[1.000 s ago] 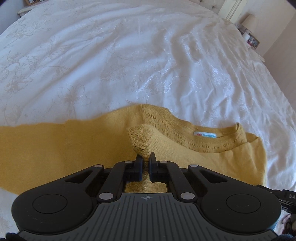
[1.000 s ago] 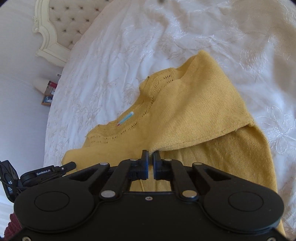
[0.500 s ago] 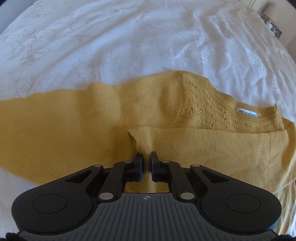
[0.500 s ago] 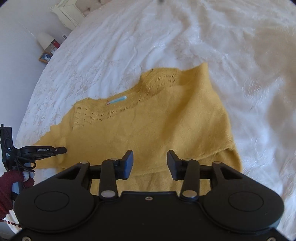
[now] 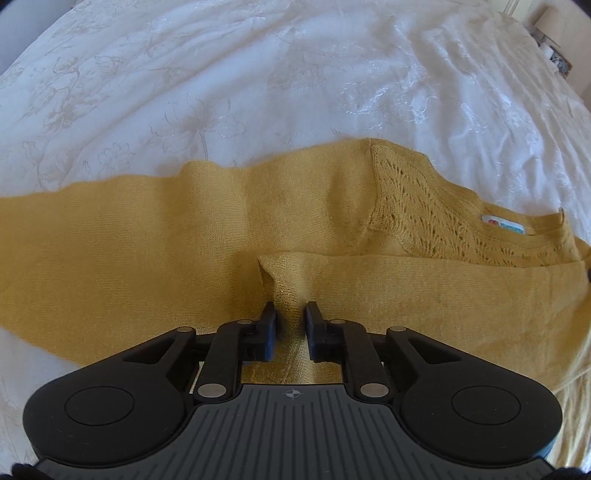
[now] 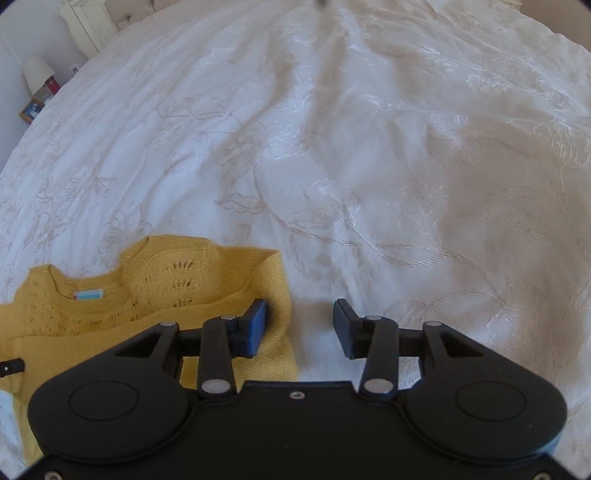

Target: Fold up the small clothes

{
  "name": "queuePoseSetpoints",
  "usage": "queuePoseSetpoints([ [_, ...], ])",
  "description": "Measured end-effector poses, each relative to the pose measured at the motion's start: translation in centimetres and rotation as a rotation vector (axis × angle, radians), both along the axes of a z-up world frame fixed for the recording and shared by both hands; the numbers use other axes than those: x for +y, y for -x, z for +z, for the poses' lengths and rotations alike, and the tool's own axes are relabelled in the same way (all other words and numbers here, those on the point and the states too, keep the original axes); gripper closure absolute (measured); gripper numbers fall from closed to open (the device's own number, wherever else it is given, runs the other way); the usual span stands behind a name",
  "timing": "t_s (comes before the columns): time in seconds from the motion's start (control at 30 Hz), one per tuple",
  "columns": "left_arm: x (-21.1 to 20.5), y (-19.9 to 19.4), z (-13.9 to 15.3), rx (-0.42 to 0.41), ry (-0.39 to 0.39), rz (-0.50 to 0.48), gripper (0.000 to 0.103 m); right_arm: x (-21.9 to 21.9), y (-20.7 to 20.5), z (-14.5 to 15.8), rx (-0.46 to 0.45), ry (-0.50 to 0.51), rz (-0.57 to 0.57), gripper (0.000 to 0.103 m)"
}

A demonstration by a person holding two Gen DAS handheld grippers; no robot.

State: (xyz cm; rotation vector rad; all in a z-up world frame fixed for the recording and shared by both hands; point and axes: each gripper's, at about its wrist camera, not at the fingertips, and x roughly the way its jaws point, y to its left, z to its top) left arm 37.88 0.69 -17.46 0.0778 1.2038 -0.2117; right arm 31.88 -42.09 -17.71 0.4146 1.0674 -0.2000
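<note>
A mustard-yellow knit sweater [image 5: 184,236] lies on the white bedspread [image 5: 258,74], a long sleeve stretched out to the left. Its lace neckline with a blue label [image 5: 504,226] is at the right. A lower part is folded up over the body [image 5: 443,291]. My left gripper [image 5: 290,321] has its jaws slightly apart around the corner of that folded layer. In the right wrist view the sweater [image 6: 155,284] lies at the lower left. My right gripper [image 6: 299,325] is open and empty, its left finger over the sweater's right edge.
The embroidered white bedspread [image 6: 369,147] fills most of both views. A bedside table with a lamp [image 6: 37,77] and a cream headboard [image 6: 92,22] are at the far left of the right wrist view.
The right gripper let go of the sweater, opened wide and swung right onto bare bedspread. The left gripper laid the folded layer down and its jaws eased slightly apart.
</note>
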Motion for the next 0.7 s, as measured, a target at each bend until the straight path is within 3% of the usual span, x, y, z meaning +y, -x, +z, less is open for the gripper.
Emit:
queuePoseSetpoints([
  [0.13,0.0,-0.3,-0.5,0.005,-0.006,0.008,0.083,-0.5,-0.4,-1.1,0.01,-0.023,0.002,0.05],
  [0.27,-0.2,-0.4,-0.6,-0.002,-0.016,0.012,0.081,-0.9,-0.3,-0.8,-0.058,-0.146,-0.004,0.05],
  [0.3,-0.2,-0.4,-0.6,-0.005,-0.019,0.011,0.08,-0.8,-0.4,-0.9,-0.054,-0.156,0.002,0.056],
  [0.33,-0.2,-0.3,-0.5,-0.007,-0.021,0.011,0.08,-0.6,-0.6,-1.1,-0.045,-0.154,0.012,0.088],
  [0.37,-0.3,-0.3,-0.5,-0.008,-0.022,0.011,0.08,-0.4,-0.7,-1.0,-0.027,-0.132,0.016,0.093],
  [0.5,-0.2,-0.2,-0.3,-0.013,-0.017,0.012,0.076,-0.2,-0.4,1.0,-0.02,-0.002,-0.01,0.094],
  [0.63,-0.5,-0.1,-0.5,-0.027,-0.025,-0.004,0.073,-0.6,-0.9,-0.1,0.027,0.023,-0.002,0.093],
  [0.67,-0.5,-0.1,-0.4,-0.027,-0.027,-0.005,0.072,-0.6,-1.0,-0.3,0.025,0.015,-0.006,0.091],
  [0.7,-0.6,-0.1,-0.4,-0.026,-0.027,-0.004,0.072,-0.9,-1.0,-0.3,0.015,-0.009,-0.021,0.082],
])
